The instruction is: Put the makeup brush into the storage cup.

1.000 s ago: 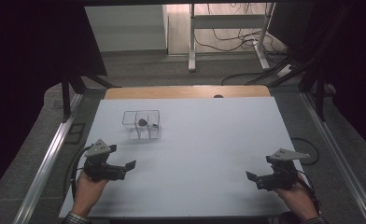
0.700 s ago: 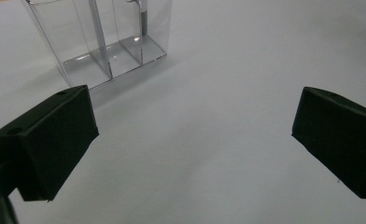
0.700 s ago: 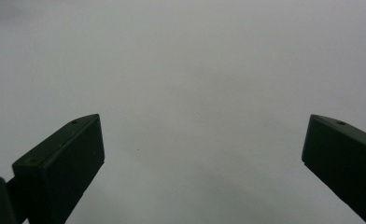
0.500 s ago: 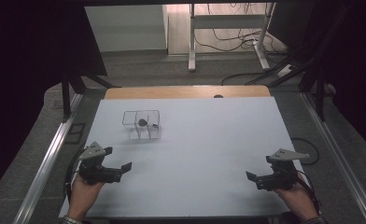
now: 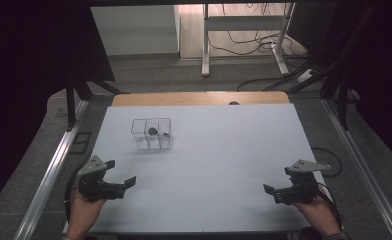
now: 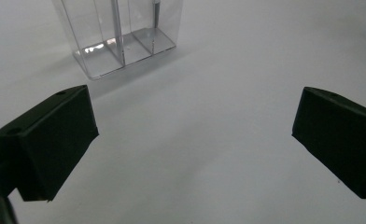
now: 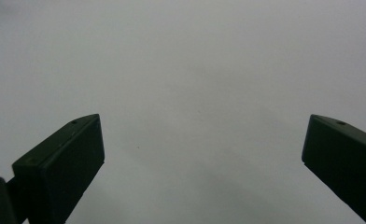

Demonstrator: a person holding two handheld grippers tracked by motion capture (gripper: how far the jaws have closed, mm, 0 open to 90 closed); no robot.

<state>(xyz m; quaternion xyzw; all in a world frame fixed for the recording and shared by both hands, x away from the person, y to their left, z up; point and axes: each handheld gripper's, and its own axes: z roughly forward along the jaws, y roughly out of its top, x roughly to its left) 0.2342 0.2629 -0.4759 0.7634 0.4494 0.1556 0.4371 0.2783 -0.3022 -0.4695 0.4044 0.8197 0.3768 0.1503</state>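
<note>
Item one, near edge of the table (image 5: 219, 165): left gripper (image 5: 126, 182), held in a hand at the near left corner, jaws spread wide and holding nothing, nose aimed inward and toward the far left quarter. Item two, near right corner: right gripper (image 5: 268, 190), likewise held in a hand, jaws wide apart and empty; its own view looks onto bare white surface between the two black jaws, with nothing to take hold of. Item three, middle distance on the left half: clear divided box (image 5: 152, 134), a small transparent container with thin upright partitions, standing square on the white top, well apart from both grippers; in the left gripper view the clear divided box (image 6: 120, 39) sits at the upper left, beyond the jaws and left of their centre line. Item four, inside the box: small dark object (image 5: 153, 131), lying in what appears to be a rear compartment; which cell exactly cannot be told. Handling note, as a judgement: the left gripper is the nearer tool and the natural one to approach. It should come in from above, turn so the jaws clear the partitions, keep them narrow enough for one cell, and close gently, since the light box will likely slide or tip if a wall is nudged; the right gripper could steady an outer wall.
</note>
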